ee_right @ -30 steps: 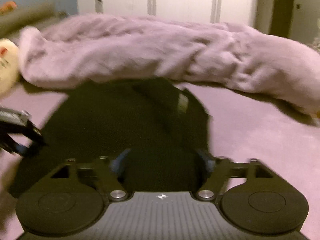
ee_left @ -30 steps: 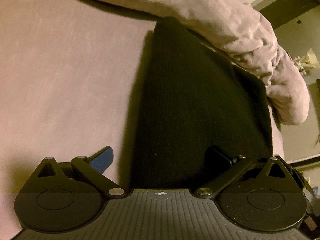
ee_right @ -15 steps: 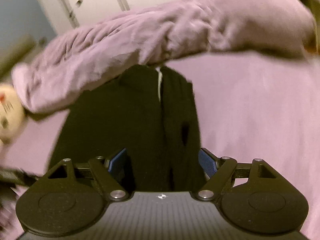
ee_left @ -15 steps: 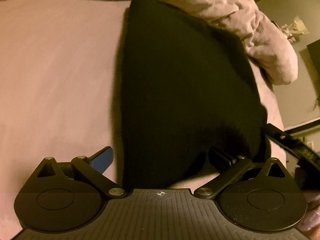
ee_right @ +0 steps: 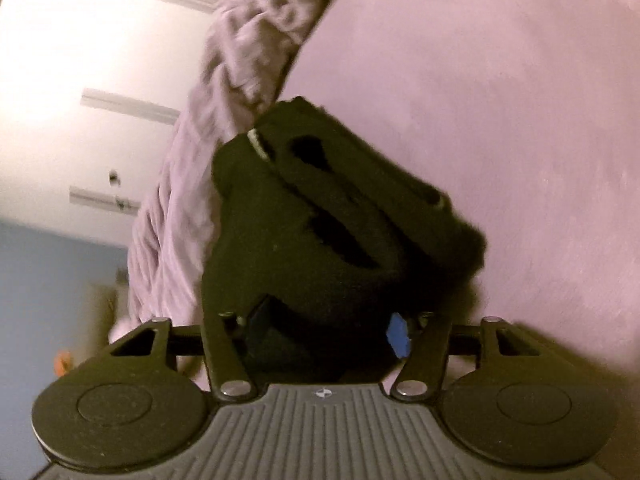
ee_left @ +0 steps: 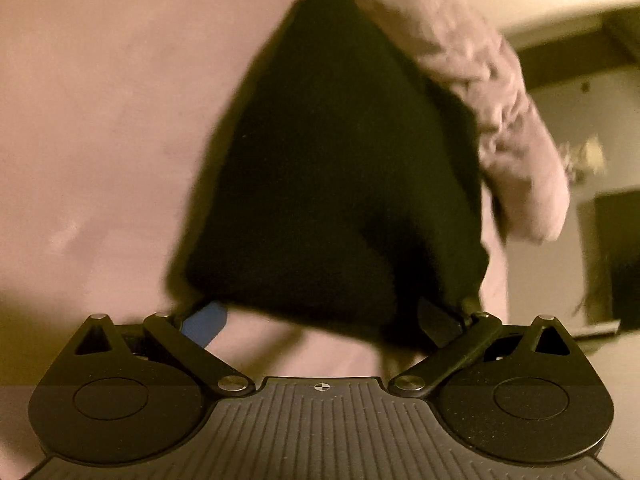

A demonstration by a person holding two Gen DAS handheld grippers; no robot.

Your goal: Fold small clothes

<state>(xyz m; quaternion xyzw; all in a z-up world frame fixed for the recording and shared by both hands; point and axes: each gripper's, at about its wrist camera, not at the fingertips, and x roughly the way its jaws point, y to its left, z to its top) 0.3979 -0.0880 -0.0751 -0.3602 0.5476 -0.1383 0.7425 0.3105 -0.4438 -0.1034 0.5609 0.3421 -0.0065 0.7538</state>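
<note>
A black knit garment (ee_left: 344, 184) lies on the pink bed sheet (ee_left: 100, 140). In the left wrist view my left gripper (ee_left: 320, 320) is wide open at the garment's near edge, blue left pad (ee_left: 204, 320) on the sheet, right finger against the black cloth. In the right wrist view the garment (ee_right: 320, 232) is bunched and folded over itself, with a pale inner label (ee_right: 256, 144) showing. My right gripper (ee_right: 328, 332) has its jaws around the bunched near end; the cloth fills the gap between the pads.
A crumpled pink blanket (ee_left: 500, 100) lies along the far side of the bed, touching the garment's far edge; it also shows in the right wrist view (ee_right: 224, 100). White wardrobe doors (ee_right: 80, 80) and a blue wall stand behind. The bed edge is at right.
The right gripper has rolled sideways and lifted the garment's end, bunching it over itself. The left gripper has drawn back to the garment's near edge. Both views are blurred by motion.
</note>
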